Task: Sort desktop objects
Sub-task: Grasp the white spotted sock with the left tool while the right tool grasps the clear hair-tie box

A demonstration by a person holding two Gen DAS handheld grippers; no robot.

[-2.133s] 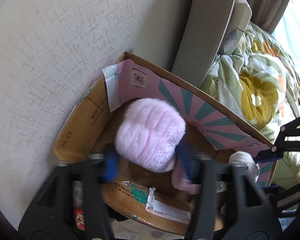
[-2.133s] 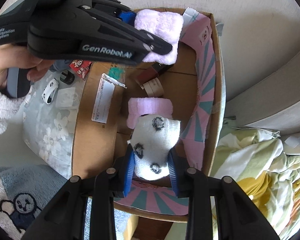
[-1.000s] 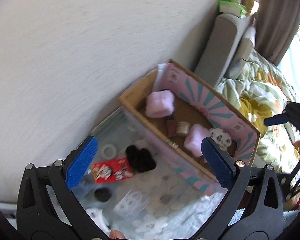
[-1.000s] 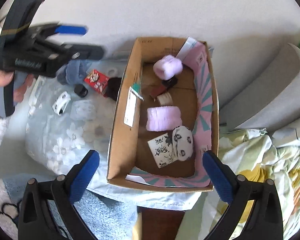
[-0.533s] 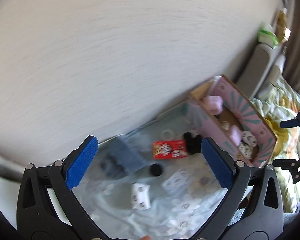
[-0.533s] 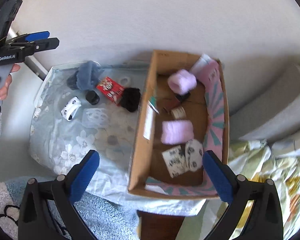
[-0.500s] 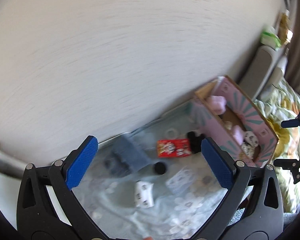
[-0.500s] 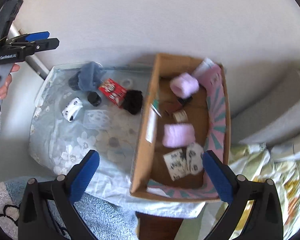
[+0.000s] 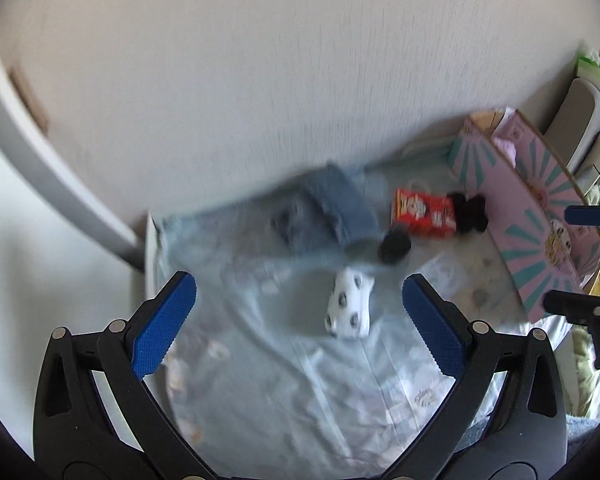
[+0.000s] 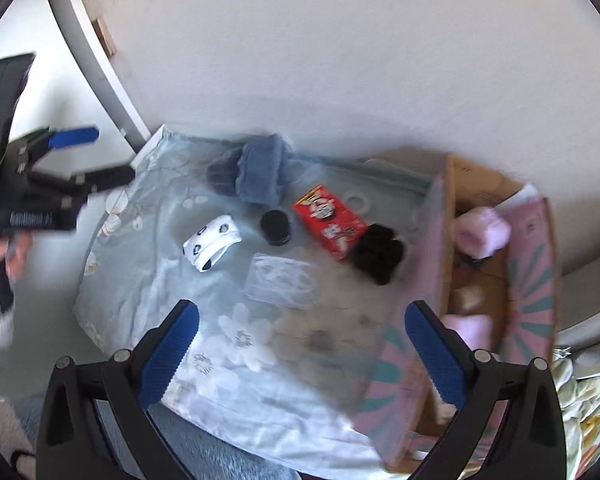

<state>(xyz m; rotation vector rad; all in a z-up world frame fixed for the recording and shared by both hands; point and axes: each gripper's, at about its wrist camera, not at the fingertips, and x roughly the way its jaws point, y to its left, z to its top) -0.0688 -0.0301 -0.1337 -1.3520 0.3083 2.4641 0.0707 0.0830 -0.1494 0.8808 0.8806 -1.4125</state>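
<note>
Blurred cardboard hides most of the box (image 10: 496, 280); two pink plush pieces show inside, at the surface's (image 10: 228, 364) right edge. Both hand-held grippers, left (image 9: 298, 322) and right (image 10: 300, 346), gape wide, empty. One spotted white sock (image 9: 349, 307) lies just beyond the left one; one red packet (image 10: 330, 220) farther off.

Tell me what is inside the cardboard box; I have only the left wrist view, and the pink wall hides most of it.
Observer: A fluffy pink item lies at the far end of the cardboard box.
Operator: Name anything nearer.
Observer: A second pink item lies nearer, with a small pale roll between them, too blurred to identify.
Operator: Check the right hand-held gripper.
Observer: The right hand-held gripper is open and empty, above the floral cloth.
</note>
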